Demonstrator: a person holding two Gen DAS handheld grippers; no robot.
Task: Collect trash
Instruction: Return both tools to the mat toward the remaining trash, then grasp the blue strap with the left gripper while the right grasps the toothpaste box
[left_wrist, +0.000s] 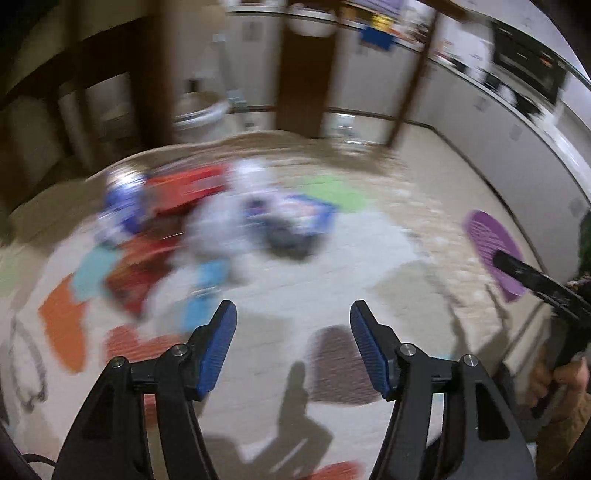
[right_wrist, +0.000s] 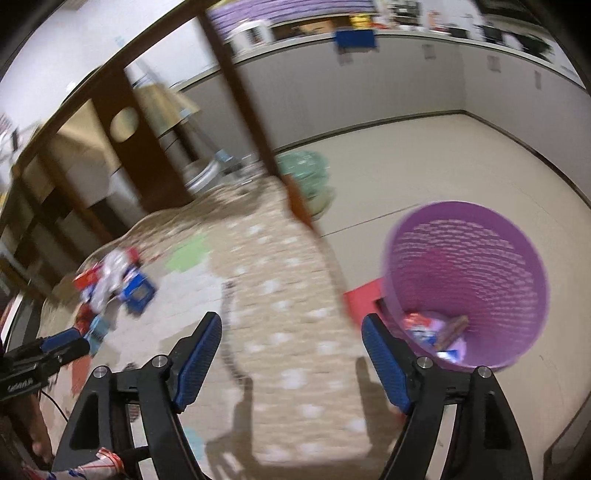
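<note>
A blurred pile of trash wrappers (left_wrist: 207, 221), red, blue and white, lies on the patterned rug ahead and left of my left gripper (left_wrist: 293, 332), which is open and empty above the rug. The pile also shows in the right wrist view (right_wrist: 114, 284), far left. A purple perforated bin (right_wrist: 469, 280) stands on the floor at the right, holding a few wrappers (right_wrist: 436, 332); it shows as a purple shape in the left wrist view (left_wrist: 491, 247). My right gripper (right_wrist: 291, 347) is open and empty, just left of the bin.
The beige rug (right_wrist: 280, 325) with coloured patches covers the floor. A dark wooden table leg (right_wrist: 258, 122) and shelving (right_wrist: 74, 177) stand behind. A green basket (right_wrist: 306, 181) sits by the leg. White wall panels (right_wrist: 369, 92) run along the back. A red mat (right_wrist: 364, 299) lies beside the bin.
</note>
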